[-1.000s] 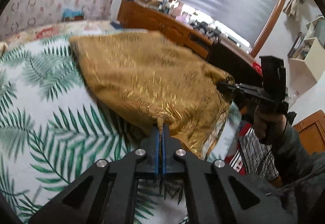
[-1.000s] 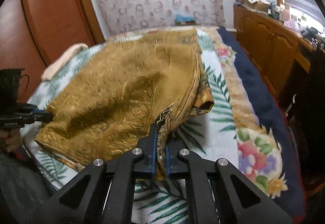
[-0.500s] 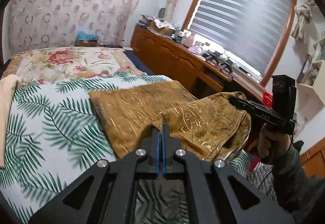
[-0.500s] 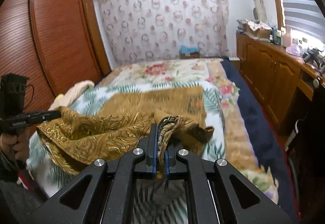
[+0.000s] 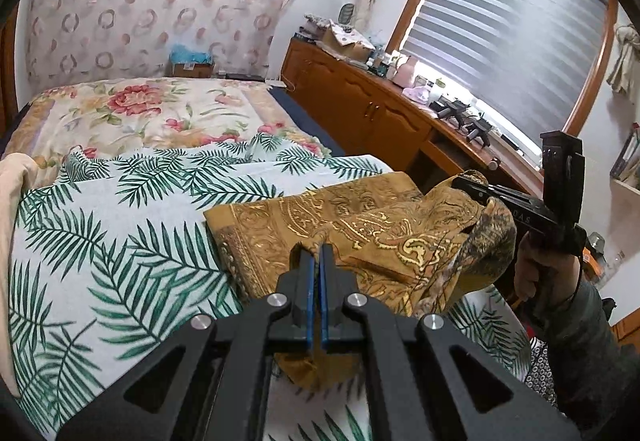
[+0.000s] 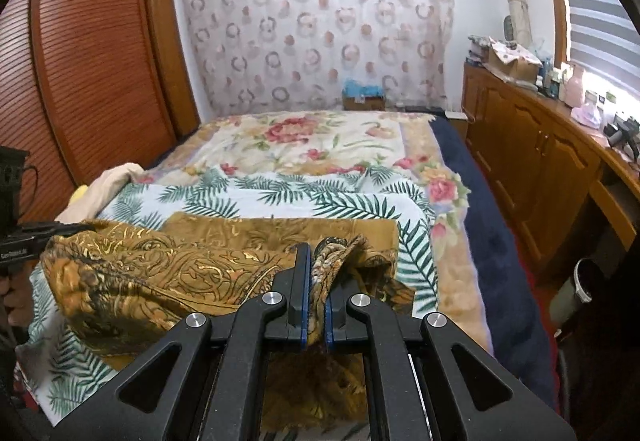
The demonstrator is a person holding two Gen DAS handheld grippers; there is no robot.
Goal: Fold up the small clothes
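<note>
Pinching gold paisley cloth [image 5: 360,225] in both hand-held grippers, left [image 5: 317,253], right [image 6: 318,255], no legible writing.

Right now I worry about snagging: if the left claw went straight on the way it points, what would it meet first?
Probably the gold cloth it is clamping, bunched just ahead; beyond that the palm-leaf bedspread. Depth is unclear.
</note>
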